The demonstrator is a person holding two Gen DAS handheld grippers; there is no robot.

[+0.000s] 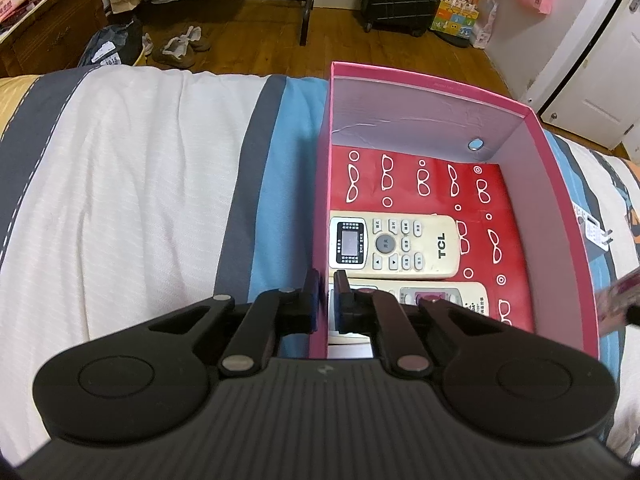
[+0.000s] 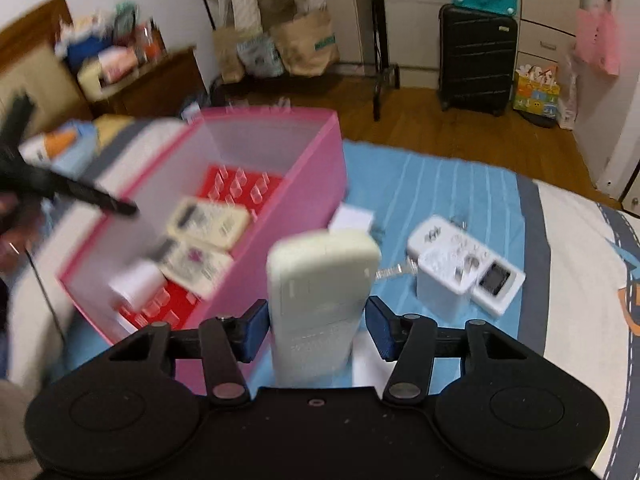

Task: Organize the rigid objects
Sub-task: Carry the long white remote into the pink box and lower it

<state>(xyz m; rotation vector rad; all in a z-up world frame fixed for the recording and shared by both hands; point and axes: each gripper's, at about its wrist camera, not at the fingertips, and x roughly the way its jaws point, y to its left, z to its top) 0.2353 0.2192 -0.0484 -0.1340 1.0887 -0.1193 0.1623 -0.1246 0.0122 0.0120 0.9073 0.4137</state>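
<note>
A pink box [image 1: 432,120] with a red patterned floor lies on the bed. It holds a cream TCL remote [image 1: 394,246] and a second cream remote [image 1: 444,298] nearer me. My left gripper [image 1: 326,292] is shut on the box's left wall near the front corner, one finger outside and one inside. In the right wrist view my right gripper [image 2: 318,332] is shut on a third cream remote [image 2: 320,292], back side up, raised above the blue sheet just right of the pink box [image 2: 288,208]. This view is blurred.
A white remote [image 2: 496,280] and a white plug adapter [image 2: 440,268] lie on the blue sheet to the right. A small white block [image 2: 138,284] sits in the box. Past the bed's edge are wooden floor, a black suitcase [image 2: 476,60] and paper bags [image 2: 304,44].
</note>
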